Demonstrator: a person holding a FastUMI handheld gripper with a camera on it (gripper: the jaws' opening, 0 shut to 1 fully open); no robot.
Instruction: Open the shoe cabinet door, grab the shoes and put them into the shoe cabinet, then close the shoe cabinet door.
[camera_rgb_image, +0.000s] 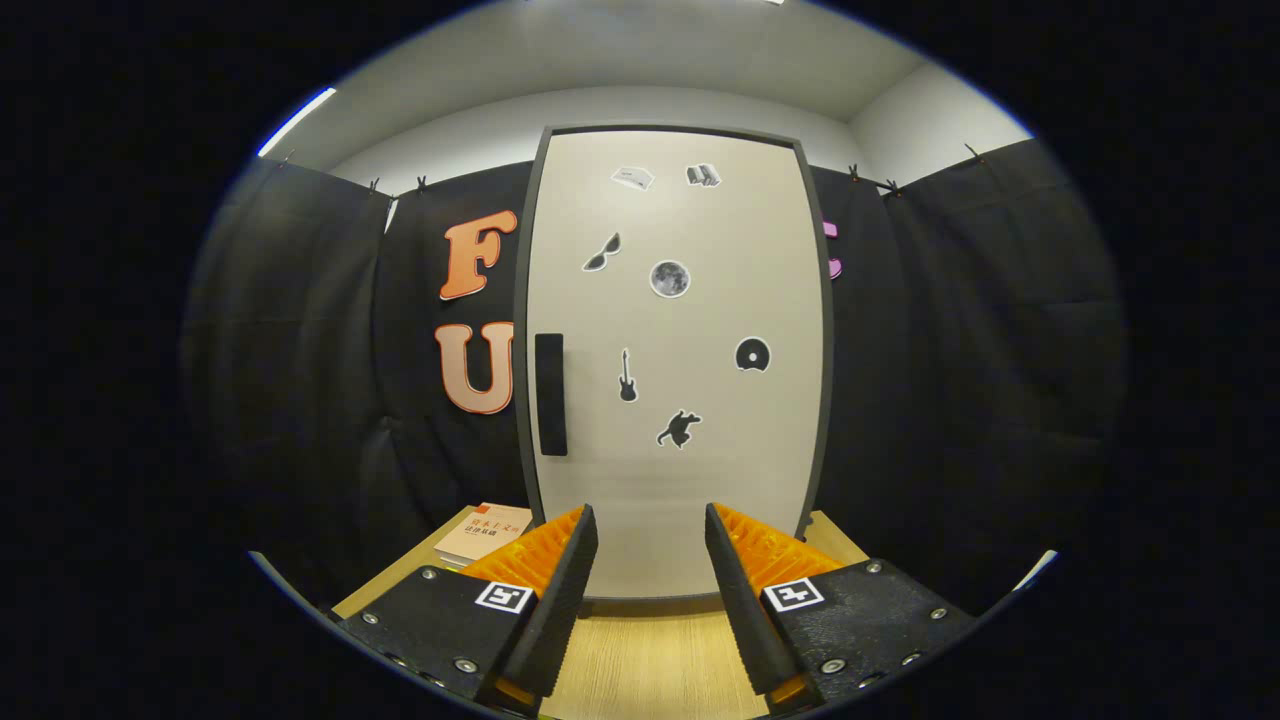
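Gripper jaws spread wide, holding nothing, face the closed shoe cabinet door just ahead on the surface, its upright handle up-left of them.

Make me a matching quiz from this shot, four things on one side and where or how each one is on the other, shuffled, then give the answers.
Things:
1. cabinet door
2. handle
3. book
4. gripper

Places or states:
A. lying on the wooden surface beside the cabinet, on the handle's side
B. open, with nothing between its fingers
C. shut, with stickers on its front
D. dark upright bar by one edge of the door

Pairs: 1-C, 2-D, 3-A, 4-B
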